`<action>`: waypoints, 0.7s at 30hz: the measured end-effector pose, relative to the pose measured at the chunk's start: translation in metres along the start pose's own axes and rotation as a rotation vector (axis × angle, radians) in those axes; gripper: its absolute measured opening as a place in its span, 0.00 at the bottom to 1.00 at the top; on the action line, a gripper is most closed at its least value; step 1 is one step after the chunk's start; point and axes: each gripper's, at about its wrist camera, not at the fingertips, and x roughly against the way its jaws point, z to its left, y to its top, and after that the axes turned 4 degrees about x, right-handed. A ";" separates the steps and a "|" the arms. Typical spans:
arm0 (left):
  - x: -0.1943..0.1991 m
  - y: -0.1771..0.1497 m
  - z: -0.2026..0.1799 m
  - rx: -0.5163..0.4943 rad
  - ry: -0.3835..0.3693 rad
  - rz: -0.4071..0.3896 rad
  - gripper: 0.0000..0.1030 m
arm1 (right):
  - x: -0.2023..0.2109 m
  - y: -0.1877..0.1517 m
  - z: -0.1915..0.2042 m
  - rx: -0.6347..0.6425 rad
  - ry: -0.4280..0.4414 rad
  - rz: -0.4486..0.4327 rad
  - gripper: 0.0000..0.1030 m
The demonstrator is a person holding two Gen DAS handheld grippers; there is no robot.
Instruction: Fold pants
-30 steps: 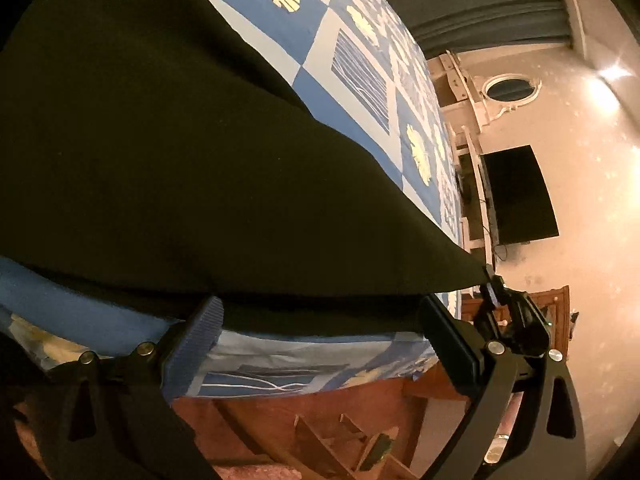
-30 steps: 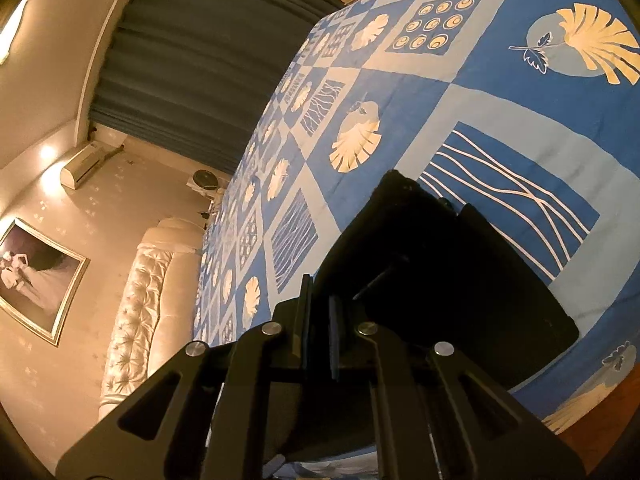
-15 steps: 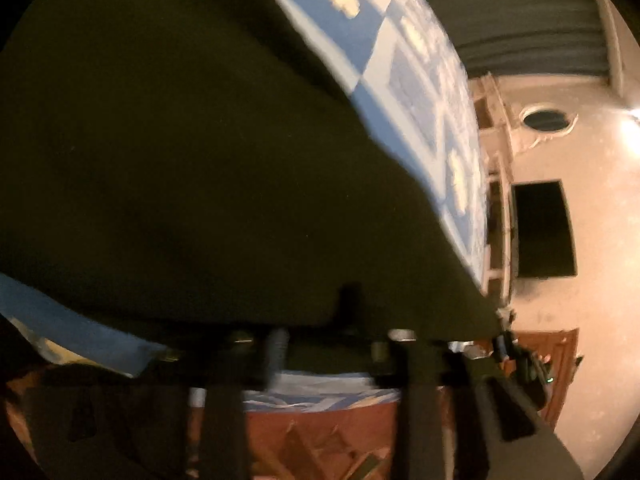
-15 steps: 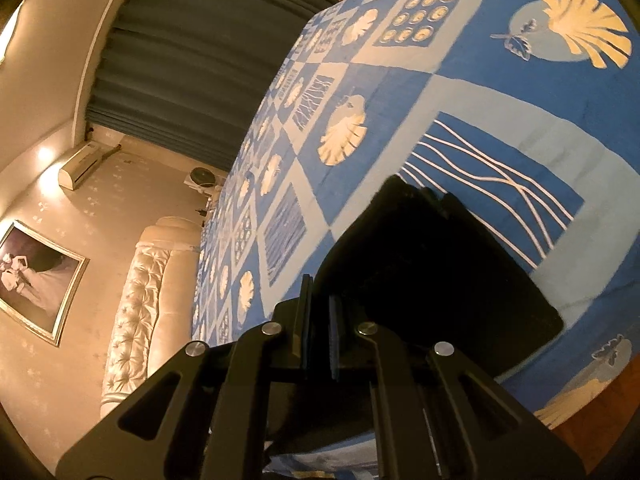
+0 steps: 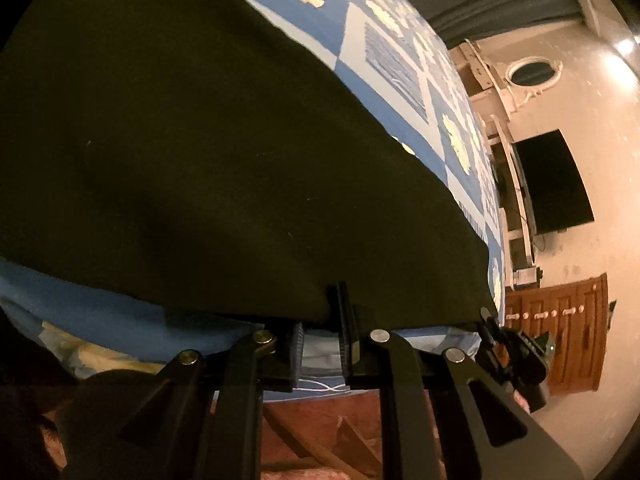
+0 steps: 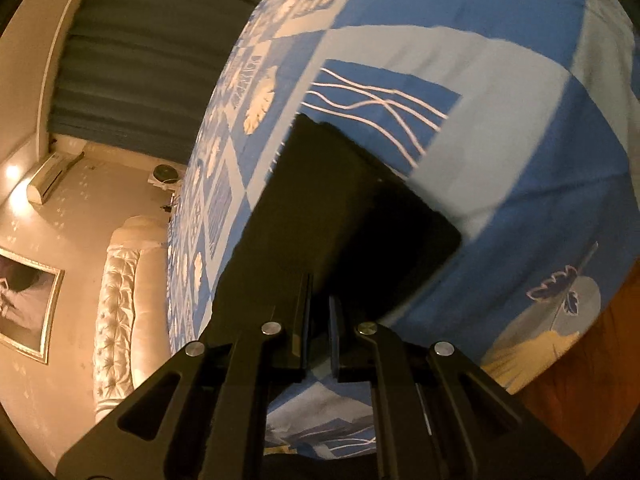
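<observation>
The black pants [image 5: 208,152] lie spread on the blue patterned bedspread [image 5: 384,60] and fill most of the left wrist view. My left gripper [image 5: 320,320] is nearly shut at the near hem of the pants, its jaws pinching the fabric edge. In the right wrist view the pants [image 6: 336,216] lie as a dark flat shape on the bedspread [image 6: 500,128]. My right gripper [image 6: 319,308] is shut on the near edge of the pants. The other gripper shows at the right corner of the hem in the left wrist view [image 5: 516,356].
The bed edge and the wooden floor [image 5: 320,432] are just below the grippers. A wall television [image 5: 556,180] and a wooden cabinet [image 5: 568,340] stand at the right. A tufted headboard [image 6: 120,300], dark curtains [image 6: 152,48] and an air conditioner [image 6: 52,176] are at the far end.
My left gripper was open under the hem; it has closed onto the pants edge. The right gripper has stayed shut on the pants and has swung, so the fabric now lies flatter.
</observation>
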 end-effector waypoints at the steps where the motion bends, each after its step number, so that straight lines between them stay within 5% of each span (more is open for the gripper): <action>1: 0.000 0.001 -0.002 -0.016 0.005 -0.001 0.14 | 0.000 0.000 0.001 0.007 -0.002 0.003 0.06; 6: 0.000 0.003 -0.007 -0.036 0.006 -0.003 0.14 | 0.012 0.002 -0.001 -0.009 0.009 -0.009 0.11; 9: -0.001 0.004 -0.009 -0.051 0.006 -0.002 0.14 | 0.031 0.003 -0.008 -0.050 0.019 -0.067 0.22; 18: -0.001 0.002 0.000 -0.006 -0.022 0.019 0.15 | 0.026 -0.009 -0.034 -0.299 0.204 -0.018 0.36; 21: -0.001 0.003 0.002 -0.002 -0.027 0.023 0.15 | 0.026 -0.008 -0.033 -0.304 0.188 -0.012 0.52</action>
